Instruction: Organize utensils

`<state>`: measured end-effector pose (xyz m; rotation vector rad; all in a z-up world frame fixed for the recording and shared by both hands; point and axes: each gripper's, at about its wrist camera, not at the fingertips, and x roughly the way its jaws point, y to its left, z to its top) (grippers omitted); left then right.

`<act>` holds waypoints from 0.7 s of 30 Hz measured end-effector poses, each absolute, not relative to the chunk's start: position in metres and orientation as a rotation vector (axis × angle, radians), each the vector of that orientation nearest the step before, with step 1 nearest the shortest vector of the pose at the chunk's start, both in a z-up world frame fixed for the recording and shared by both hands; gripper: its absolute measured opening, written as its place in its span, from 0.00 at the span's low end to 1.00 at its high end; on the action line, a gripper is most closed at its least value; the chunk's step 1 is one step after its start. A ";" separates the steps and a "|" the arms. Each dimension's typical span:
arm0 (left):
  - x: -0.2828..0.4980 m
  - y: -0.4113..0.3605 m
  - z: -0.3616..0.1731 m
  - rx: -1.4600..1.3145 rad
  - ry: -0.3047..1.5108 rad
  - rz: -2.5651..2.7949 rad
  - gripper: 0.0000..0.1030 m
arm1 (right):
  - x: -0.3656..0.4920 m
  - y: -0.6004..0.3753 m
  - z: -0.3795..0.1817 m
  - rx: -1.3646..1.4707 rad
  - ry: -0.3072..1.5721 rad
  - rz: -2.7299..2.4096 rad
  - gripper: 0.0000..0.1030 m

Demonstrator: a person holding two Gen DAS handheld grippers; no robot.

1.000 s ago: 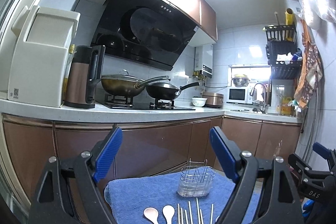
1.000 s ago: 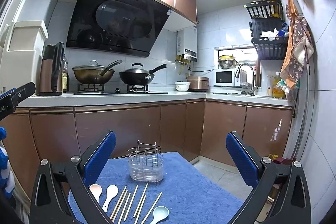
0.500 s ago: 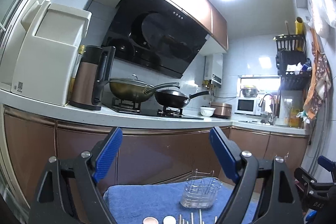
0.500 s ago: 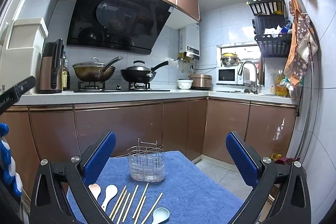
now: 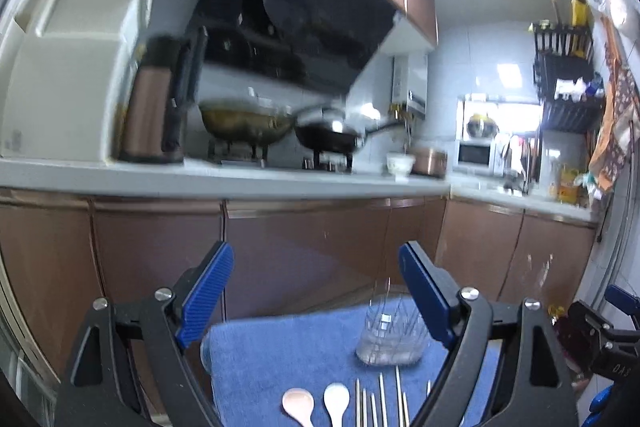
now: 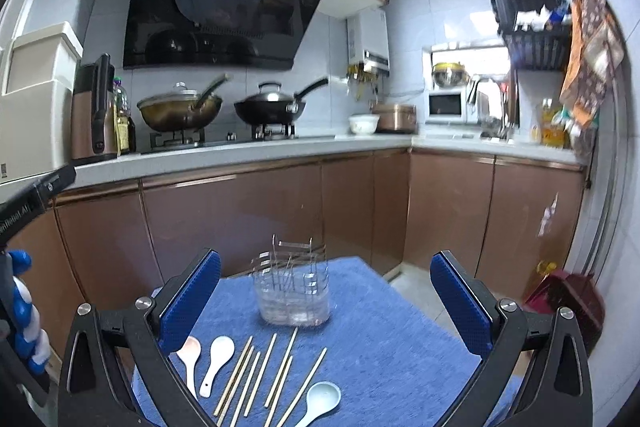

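A clear wire-framed utensil holder [image 6: 293, 289] stands empty on a blue towel [image 6: 380, 339]. In front of it lie several wooden chopsticks [image 6: 256, 373], a pink spoon [image 6: 189, 353], a white spoon [image 6: 218, 357] and a pale blue spoon [image 6: 320, 399]. My right gripper [image 6: 325, 301] hovers open above them, holding nothing. The left wrist view shows the holder [image 5: 390, 337], two spoons [image 5: 316, 403] and chopstick ends [image 5: 384, 403] beneath my open left gripper [image 5: 316, 293]. The picture there is blurred.
Behind the towel runs a row of brown cabinets [image 6: 248, 211] under a white counter [image 6: 240, 149] with two woks [image 6: 180, 109], a kettle [image 6: 94, 111] and a microwave [image 6: 446, 105]. A dark red bin [image 6: 568, 301] sits on the floor at right.
The left gripper's view has swung and tilted down again, with motion blur; spoons and chopsticks show more. The right gripper has tilted down slightly. Both stay open.
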<state>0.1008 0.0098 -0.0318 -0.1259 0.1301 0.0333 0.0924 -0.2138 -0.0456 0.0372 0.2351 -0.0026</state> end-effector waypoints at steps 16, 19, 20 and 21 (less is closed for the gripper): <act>0.259 0.007 -0.156 -0.172 0.812 -0.238 0.80 | 0.205 -0.225 -0.126 0.152 0.662 0.115 0.89; 0.287 0.002 -0.183 -0.168 0.931 -0.269 0.72 | 0.237 -0.234 -0.155 0.247 0.799 0.173 0.73; 0.296 0.000 -0.192 -0.161 0.965 -0.280 0.69 | 0.247 -0.237 -0.168 0.276 0.842 0.186 0.69; 0.305 0.001 -0.199 -0.159 0.997 -0.286 0.62 | 0.255 -0.240 -0.176 0.298 0.878 0.191 0.64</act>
